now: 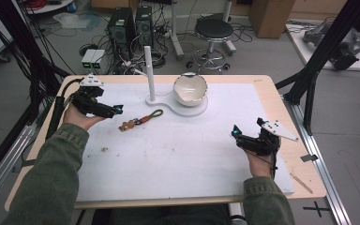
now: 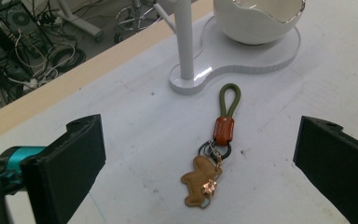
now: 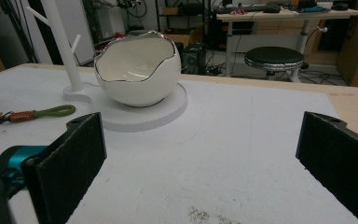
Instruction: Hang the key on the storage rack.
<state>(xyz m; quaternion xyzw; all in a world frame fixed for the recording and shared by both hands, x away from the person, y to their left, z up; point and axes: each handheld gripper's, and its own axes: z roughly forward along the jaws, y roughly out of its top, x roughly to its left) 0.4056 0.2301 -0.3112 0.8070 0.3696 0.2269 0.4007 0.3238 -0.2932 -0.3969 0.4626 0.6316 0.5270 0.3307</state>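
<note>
The left gripper (image 2: 200, 154) hovers wide open over the tan figure keychain with green loop (image 2: 214, 149), lying flat (untouched) left of the white egg-shaped bowl (image 1: 190, 88). The right gripper (image 3: 200, 154) gapes, near right.

Keychain (image 2: 213, 158) — tan figure charm, orange clasp, olive loop — lies flat on the white mat (image 2: 270, 121).

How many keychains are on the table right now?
1. The keychain lies flat on the white mat, just short of the stand's post, ahead of the left gripper, whose jaws are open. Nothing seems to hide another.
</note>
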